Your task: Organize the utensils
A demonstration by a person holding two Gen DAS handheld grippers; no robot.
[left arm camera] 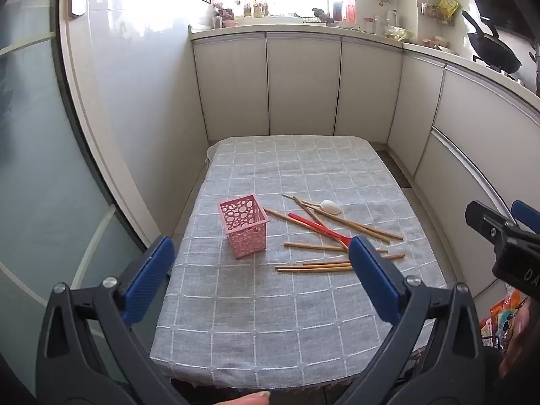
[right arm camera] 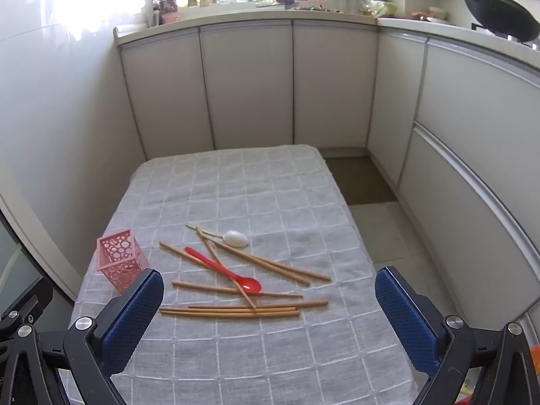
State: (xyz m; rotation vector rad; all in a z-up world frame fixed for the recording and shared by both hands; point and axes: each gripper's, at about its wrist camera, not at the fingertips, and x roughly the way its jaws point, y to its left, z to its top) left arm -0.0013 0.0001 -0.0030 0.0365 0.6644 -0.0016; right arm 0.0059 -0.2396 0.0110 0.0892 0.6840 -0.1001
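My left gripper and right gripper are both wide open and empty; chopsticks lie scattered at twelve o'clock, waiting for the pink basket.

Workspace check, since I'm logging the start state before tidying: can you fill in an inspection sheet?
Surface: table under a grey checked cloth.
Job's things: pink holder upright, apparently empty; wooden chopsticks scattered and crossing; red spoon lies over them; white spoon beyond.
Clutter: nothing seen on the cloth.
Grippers: left gripper and right gripper open, holding nothing.
Cables: nothing seen.
Surroundings: white cabinets, faucet, black wok.
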